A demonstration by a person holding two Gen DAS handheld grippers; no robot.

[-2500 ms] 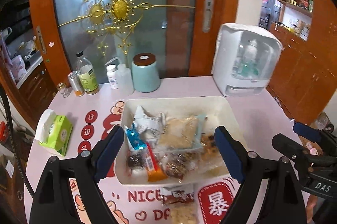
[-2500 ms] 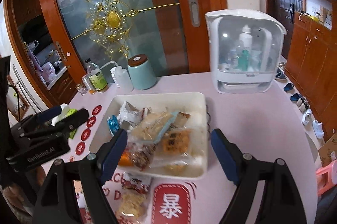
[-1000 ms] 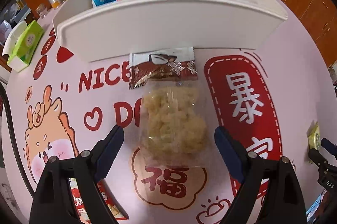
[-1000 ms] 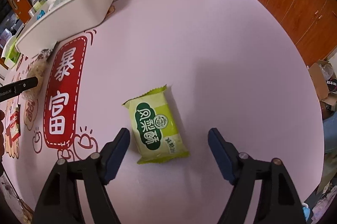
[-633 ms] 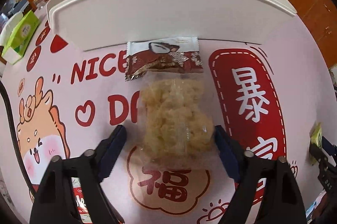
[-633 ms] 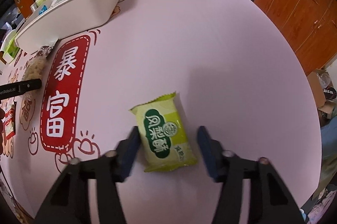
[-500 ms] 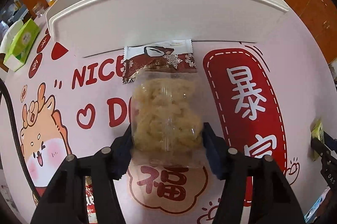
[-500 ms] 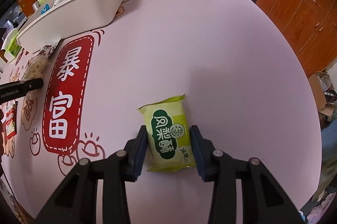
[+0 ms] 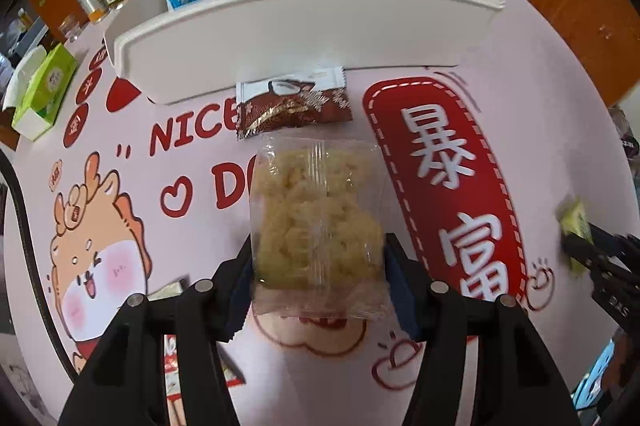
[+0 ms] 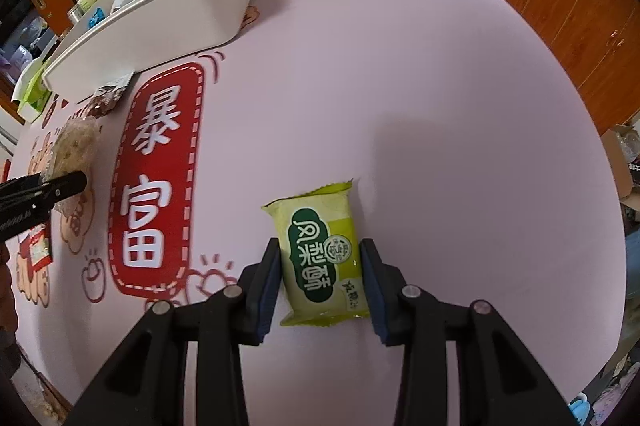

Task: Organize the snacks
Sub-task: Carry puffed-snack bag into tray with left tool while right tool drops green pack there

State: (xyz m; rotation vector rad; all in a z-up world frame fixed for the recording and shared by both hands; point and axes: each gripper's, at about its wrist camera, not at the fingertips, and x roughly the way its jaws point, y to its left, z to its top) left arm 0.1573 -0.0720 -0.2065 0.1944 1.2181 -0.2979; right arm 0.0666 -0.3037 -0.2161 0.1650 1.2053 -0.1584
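Between left hand-held gripper (image 9: pixel 320 266) jaws, clear crumbly-yellow snack pack (image 9: pixel 316 222), right hand-held gripper (image 10: pixel 320 274) pinching green packet (image 10: pixel 320 254)

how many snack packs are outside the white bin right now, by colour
clear pack of yellow crisp, in the left gripper: 1
green pack, in the right gripper: 1
brown-and-white pack, against the white bin: 1
red pack, partly hidden: 1
total: 4

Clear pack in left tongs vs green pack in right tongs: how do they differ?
The clear pack is see-through, showing pale crumbly snack; the green pack is opaque, with white characters on dark green. The clear pack looks wider and lumpier, the green pack flatter and narrower. Both are sealed single packs clamped between tongs, left and right.
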